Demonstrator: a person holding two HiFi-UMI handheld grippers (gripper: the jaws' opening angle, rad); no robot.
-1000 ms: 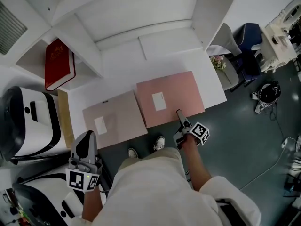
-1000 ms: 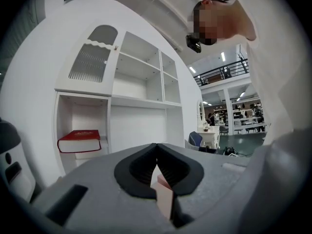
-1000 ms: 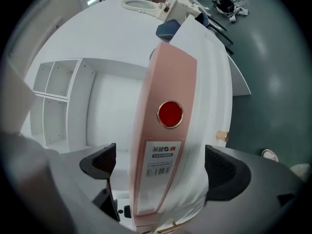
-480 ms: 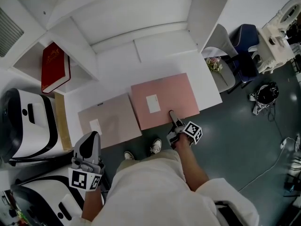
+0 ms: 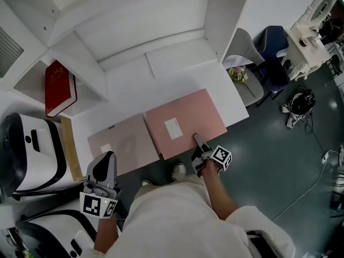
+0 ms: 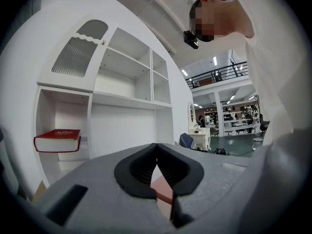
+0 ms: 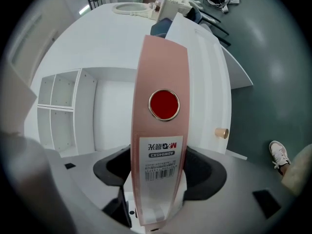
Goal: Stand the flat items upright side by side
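Observation:
Two flat folders lie side by side on the white desk: a pink folder on the right and a duller pink folder on the left. My right gripper is at the pink folder's front edge, and its jaws are closing. In the right gripper view its spine, with a red ring and a barcode label, fills the space between the pads. My left gripper hangs low off the desk's front left, shut and empty, as the left gripper view shows.
A red book lies flat in the left shelf cubby. White shelving rises behind the desk. White rounded machines stand at the left. A blue chair and small flowers are right of the desk.
The right gripper has stayed at the pink folder's front edge while the view shifted slightly. The left gripper has barely moved.

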